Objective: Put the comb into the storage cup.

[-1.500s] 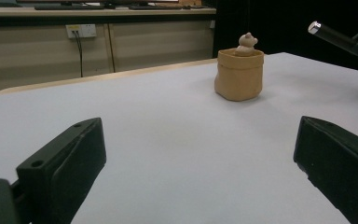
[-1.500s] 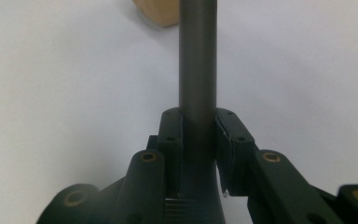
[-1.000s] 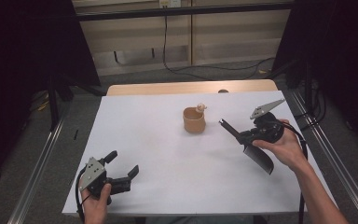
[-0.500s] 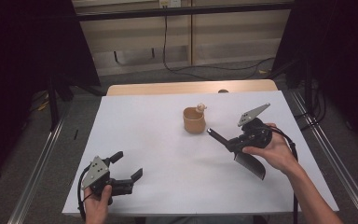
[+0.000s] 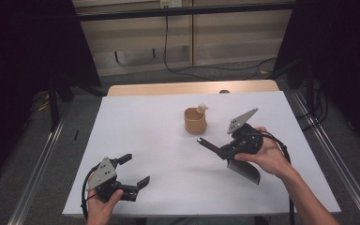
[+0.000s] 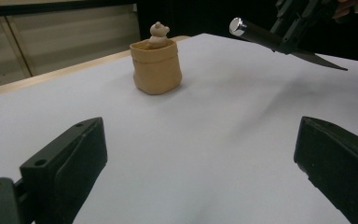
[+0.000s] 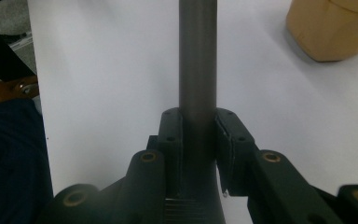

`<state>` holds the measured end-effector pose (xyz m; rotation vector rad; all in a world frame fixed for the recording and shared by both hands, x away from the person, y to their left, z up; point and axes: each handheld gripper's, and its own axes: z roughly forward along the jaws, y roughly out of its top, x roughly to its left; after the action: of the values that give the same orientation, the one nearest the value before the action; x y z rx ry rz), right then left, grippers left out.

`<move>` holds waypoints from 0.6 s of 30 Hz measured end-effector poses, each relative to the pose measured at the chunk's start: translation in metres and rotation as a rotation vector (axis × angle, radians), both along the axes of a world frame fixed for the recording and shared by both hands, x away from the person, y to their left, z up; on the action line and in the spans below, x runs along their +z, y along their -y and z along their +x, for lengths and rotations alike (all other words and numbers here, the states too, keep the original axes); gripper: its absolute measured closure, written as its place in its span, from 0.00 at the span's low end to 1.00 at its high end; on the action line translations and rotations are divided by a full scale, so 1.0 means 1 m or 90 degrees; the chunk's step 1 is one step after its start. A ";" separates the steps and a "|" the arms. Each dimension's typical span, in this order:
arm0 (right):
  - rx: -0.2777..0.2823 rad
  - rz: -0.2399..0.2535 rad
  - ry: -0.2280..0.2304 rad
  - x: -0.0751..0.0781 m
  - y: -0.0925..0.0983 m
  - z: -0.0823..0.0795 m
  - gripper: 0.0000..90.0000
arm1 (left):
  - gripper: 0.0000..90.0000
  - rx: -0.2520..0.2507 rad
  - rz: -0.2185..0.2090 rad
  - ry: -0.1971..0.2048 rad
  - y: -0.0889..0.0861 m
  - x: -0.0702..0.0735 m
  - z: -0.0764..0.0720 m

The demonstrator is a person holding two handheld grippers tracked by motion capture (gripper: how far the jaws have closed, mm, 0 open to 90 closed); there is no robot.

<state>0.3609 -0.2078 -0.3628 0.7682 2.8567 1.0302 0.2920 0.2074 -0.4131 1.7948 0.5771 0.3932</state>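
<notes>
A tan pouch-shaped cup (image 5: 195, 121) stands mid-table with a small pale figure (image 5: 202, 108) at its rim; the same cup (image 6: 156, 67) appears in the left gripper view. My right gripper (image 5: 225, 151) hovers just right of and nearer than the cup, shut on a dark tool (image 5: 211, 144). The tool's round handle points left toward the cup, and its flat blade (image 5: 244, 171) hangs behind the hand. In the right gripper view the pads (image 7: 228, 135) clamp the handle (image 7: 196, 70). My left gripper (image 5: 135, 169) sits open at the table's near left, nothing between its jaws.
The white table top (image 5: 145, 126) has a wooden strip (image 5: 192, 88) along its far edge. Metal rails (image 5: 42, 159) run along both sides on the grey floor. Cables lie on the floor beyond the table.
My right gripper has carried the tool leftward and a little nearer, bringing the handle tip closer to the cup. The left gripper has stayed almost where it was.
</notes>
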 end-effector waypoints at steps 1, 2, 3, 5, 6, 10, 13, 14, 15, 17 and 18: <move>0.005 -0.006 0.000 -0.002 -0.002 0.000 0.81 | 0.03 -0.003 0.002 -0.001 0.001 0.001 0.001; 0.004 -0.007 -0.007 -0.003 -0.004 0.000 0.81 | 0.03 -0.004 0.006 0.002 0.003 0.001 0.001; 0.007 -0.010 -0.012 -0.005 -0.005 0.001 0.81 | 0.03 -0.008 0.006 0.001 0.005 0.001 0.002; 0.010 -0.015 -0.014 -0.008 -0.008 0.002 0.81 | 0.03 -0.019 0.016 -0.001 0.011 0.000 0.003; 0.013 -0.016 -0.015 -0.009 -0.010 0.002 0.81 | 0.03 -0.027 0.025 -0.001 0.015 -0.001 0.004; 0.026 -0.034 -0.019 -0.007 -0.019 0.001 0.81 | 0.03 -0.051 0.039 0.002 0.025 0.002 0.006; 0.043 -0.024 -0.020 -0.007 -0.025 0.001 0.81 | 0.02 -0.062 0.045 0.010 0.031 0.004 0.006; 0.048 -0.022 -0.020 -0.009 -0.027 0.002 0.81 | 0.02 -0.069 0.044 0.005 0.034 0.005 0.007; 0.054 -0.026 -0.023 -0.011 -0.030 0.003 0.81 | 0.02 -0.073 0.050 0.008 0.036 0.005 0.007; 0.061 -0.040 -0.029 -0.016 -0.035 0.004 0.81 | 0.02 -0.089 0.051 0.010 0.041 0.006 0.007; 0.067 -0.040 -0.033 -0.018 -0.037 0.004 0.81 | 0.03 -0.095 0.056 0.013 0.043 0.007 0.007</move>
<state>0.3651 -0.1705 -0.3805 0.6561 2.9871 0.9397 0.2994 0.1646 -0.4060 1.9023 0.4142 0.3391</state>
